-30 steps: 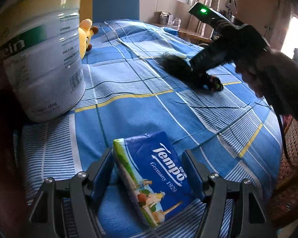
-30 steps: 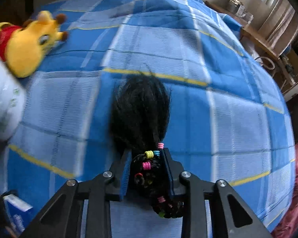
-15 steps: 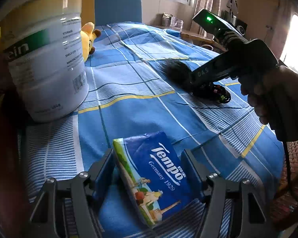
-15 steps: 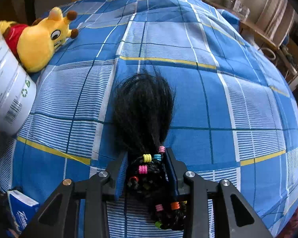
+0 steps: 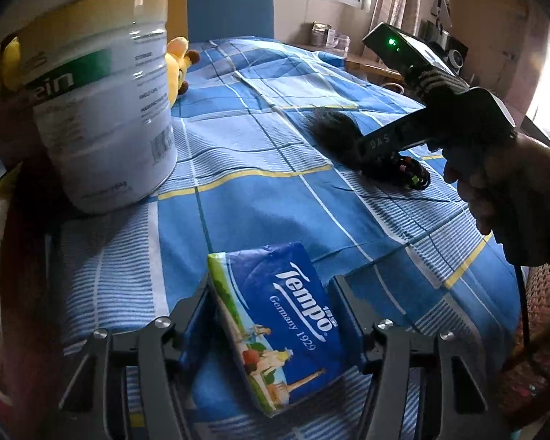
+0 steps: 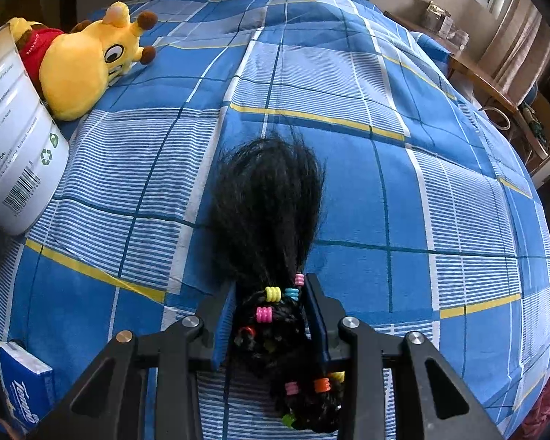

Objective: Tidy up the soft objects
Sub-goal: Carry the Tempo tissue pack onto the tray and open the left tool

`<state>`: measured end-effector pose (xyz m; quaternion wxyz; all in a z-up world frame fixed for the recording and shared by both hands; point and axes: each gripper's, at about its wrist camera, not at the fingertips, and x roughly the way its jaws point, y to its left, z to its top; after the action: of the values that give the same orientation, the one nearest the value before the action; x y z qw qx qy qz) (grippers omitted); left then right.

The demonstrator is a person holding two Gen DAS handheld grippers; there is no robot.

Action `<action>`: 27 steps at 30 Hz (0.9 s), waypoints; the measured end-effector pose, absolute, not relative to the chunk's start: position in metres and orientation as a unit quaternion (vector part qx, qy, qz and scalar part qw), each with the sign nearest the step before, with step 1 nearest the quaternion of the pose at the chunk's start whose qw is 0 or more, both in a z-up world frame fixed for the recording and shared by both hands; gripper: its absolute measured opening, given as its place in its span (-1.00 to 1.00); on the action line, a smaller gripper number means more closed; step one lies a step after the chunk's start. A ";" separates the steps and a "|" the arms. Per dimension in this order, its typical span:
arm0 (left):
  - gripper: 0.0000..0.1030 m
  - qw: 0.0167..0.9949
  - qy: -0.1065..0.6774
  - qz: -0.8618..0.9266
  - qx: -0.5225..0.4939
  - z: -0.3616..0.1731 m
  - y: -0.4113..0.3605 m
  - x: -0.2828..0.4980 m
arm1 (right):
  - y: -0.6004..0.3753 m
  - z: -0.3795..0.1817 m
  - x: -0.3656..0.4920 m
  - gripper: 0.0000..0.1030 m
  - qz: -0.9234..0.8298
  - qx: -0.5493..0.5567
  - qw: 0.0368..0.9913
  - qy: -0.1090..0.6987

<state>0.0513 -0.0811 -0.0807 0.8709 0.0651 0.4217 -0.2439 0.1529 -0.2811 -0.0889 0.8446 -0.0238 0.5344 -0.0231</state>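
Blue plaid bedding (image 6: 403, 198), striped in white and lined with yellow, covers the bed and lies slightly rumpled. On it rests a black hairpiece (image 6: 267, 216): a fluffy, fanned brush of loose hair that narrows into braids strung with small ribbed plastic beads in pink, yellow, cyan and orange. The right gripper (image 6: 271, 315) has its jaws closed on the beaded neck of the hairpiece, the brush spreading ahead of the fingertips and a coil of braids trailing back under the gripper. The left gripper (image 5: 271, 315) clamps a glossy blue tissue pack (image 5: 286, 326), tilted on its edge between the pads. Beyond sit a smooth cylindrical white tin (image 5: 102, 110) and, behind it, a yellow plush giraffe (image 6: 80, 69) in a red shirt. Compared with a second ago, the right gripper sits higher and its view has steadied; both grips are unchanged.
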 end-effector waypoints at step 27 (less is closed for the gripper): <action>0.11 0.890 0.398 -0.217 0.045 -0.015 -0.067 0.017 | -0.280 -0.090 0.155 -0.32 -0.020 -0.054 0.848 0.527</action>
<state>0.0168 -0.0667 -0.0148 0.8901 0.0451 0.3984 -0.2165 0.1546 -0.2796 -0.0903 0.8482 -0.0536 0.5265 -0.0201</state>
